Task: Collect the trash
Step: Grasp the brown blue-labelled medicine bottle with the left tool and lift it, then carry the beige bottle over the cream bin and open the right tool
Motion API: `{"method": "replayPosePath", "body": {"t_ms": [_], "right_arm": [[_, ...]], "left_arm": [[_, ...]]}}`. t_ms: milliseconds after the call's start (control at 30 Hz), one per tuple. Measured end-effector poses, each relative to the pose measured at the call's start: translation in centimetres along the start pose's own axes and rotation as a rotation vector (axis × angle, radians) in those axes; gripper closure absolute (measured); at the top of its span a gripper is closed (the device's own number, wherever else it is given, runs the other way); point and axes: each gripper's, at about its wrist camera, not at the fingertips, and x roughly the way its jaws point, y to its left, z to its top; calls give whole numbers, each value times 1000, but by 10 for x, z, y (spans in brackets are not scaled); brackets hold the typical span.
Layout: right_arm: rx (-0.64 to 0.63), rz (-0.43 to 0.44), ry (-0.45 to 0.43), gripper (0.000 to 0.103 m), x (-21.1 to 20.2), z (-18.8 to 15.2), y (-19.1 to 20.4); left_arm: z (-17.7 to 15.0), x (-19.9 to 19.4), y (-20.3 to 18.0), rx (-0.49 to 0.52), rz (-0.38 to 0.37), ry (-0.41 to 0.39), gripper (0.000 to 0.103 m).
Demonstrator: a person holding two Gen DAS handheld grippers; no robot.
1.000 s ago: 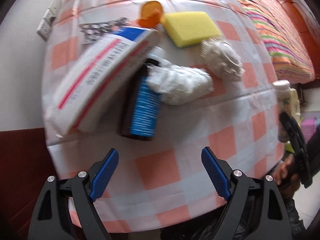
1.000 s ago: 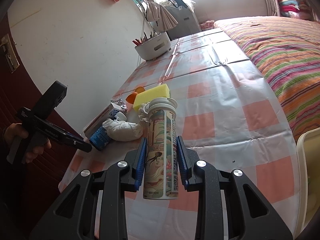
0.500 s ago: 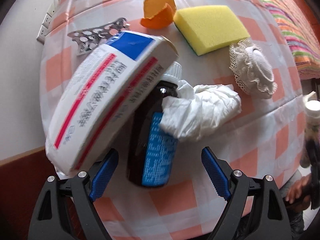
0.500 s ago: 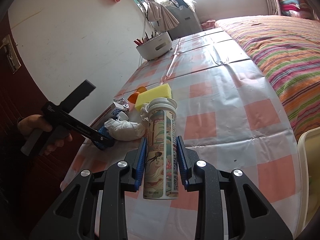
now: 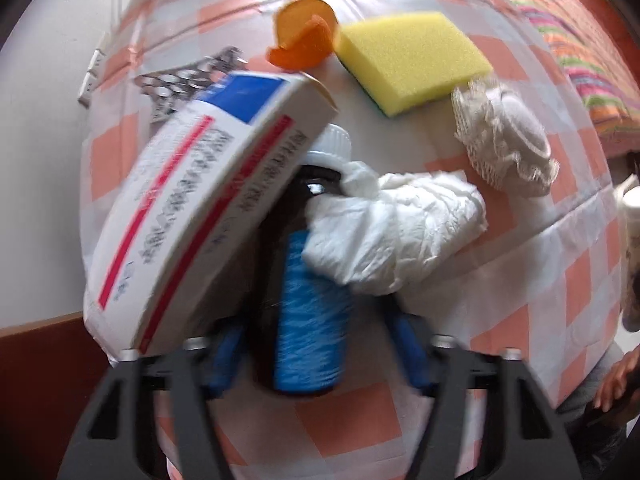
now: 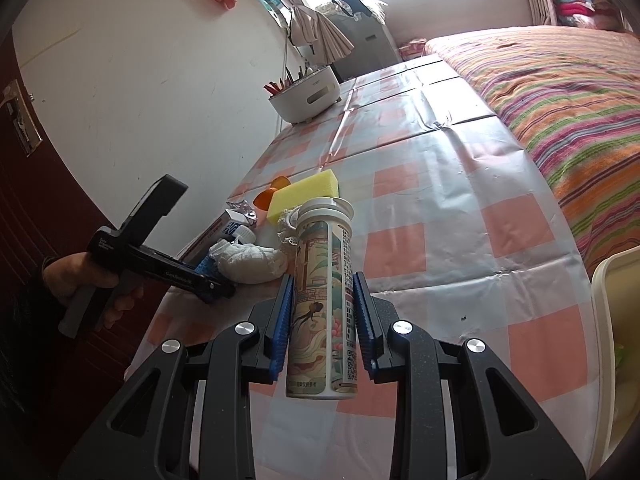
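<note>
In the left wrist view my left gripper (image 5: pixel 316 354) is open, its blue fingers on either side of the base of a brown medicine bottle (image 5: pixel 308 304) with a blue label and white cap. A white medicine box (image 5: pixel 200 216) leans on the bottle's left side, and a crumpled white tissue (image 5: pixel 396 232) lies against its right. My right gripper (image 6: pixel 323 316) is shut on a tall white printed tube (image 6: pixel 323 300) and holds it above the table edge. The left gripper also shows in the right wrist view (image 6: pixel 212 286).
On the checked tablecloth (image 5: pixel 540 280) lie a yellow sponge (image 5: pixel 412 60), orange peel (image 5: pixel 304 44), a lacy white pad (image 5: pixel 508 136) and a foil blister pack (image 5: pixel 180 84). A white pot with utensils (image 6: pixel 306 94) stands far back. A cream bin rim (image 6: pixel 608 352) is at the right. A striped bed (image 6: pixel 560 92) borders the table.
My left gripper has moved forward and down over the table until its fingers straddle the brown bottle's base. The right gripper still holds the tube in place.
</note>
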Motion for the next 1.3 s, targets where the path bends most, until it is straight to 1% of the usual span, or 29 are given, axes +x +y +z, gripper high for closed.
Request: {"method": "replayPosePath", "body": {"t_ms": [33,200,233,333,367,433,633,700,733,767,800,867,1033,1200,1300], "right_arm": [[1,2,-1,75,0,0,0],[6,-5,-16,75,-4,1,-3],[8,-5,-19,75,-6,1,-4],[14,-10,-30,75,-11,1,-8],[15,-9,-30,75,-12,1,-8],[17,-11,-36,75,-14,1,-9],[16,-9,-41,75,-15,0,-10],[14,-10,-43,75,-16,-1,-10],[14,-11,-46,75,-17,-2,-10],[13,-14,-50,75,-18,-3,-11],[11,-17,-52,75,-20,-3,-13],[14,-24,-58,75,-24,-5,-16],[29,-52,-93,75,-39,-8,-28],[66,-84,-134,75,-56,-10,-45],[80,-120,-169,75,-68,-10,-54]], "left_arm": [[-5,-4,10,-15,-8,-16,62],[-18,-14,15,-49,-21,-87,62],[-40,-18,18,-56,-27,-106,62],[-65,-23,16,-67,-51,-142,62],[-77,-20,8,-73,-55,-155,62],[-81,-15,-2,-84,-66,-186,62],[-123,-37,0,-138,-74,-304,62],[-128,-41,-2,-141,-82,-335,62],[-121,-44,-3,-144,-82,-352,62],[-126,-48,-6,-147,-76,-370,62],[-132,-54,-12,-139,-65,-393,62],[-130,-61,-22,-126,-69,-427,62],[-138,-82,-56,-77,-129,-512,62],[-136,-91,-98,12,-212,-540,62],[-134,-92,-125,57,-275,-545,62]]}}
